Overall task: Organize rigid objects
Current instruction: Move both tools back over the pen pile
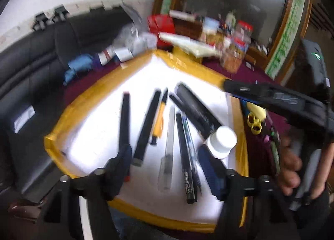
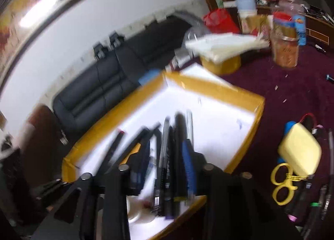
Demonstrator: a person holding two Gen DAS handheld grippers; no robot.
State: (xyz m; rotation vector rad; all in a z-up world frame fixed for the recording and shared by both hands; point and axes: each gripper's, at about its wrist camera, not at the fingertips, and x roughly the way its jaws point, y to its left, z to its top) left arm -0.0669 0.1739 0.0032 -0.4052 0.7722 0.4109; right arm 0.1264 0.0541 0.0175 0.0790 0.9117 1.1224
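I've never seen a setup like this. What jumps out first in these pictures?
A row of dark pens fanned across a white tray with a yellow rim fills the middle, with a white-capped bottle at its right end. Right of the tray, yellow scissors lie on the maroon cloth.

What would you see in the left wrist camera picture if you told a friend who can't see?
Several dark pens lie side by side in a white tray with a yellow rim. A white round bottle cap sits at their right, and the left gripper hovers open above them.
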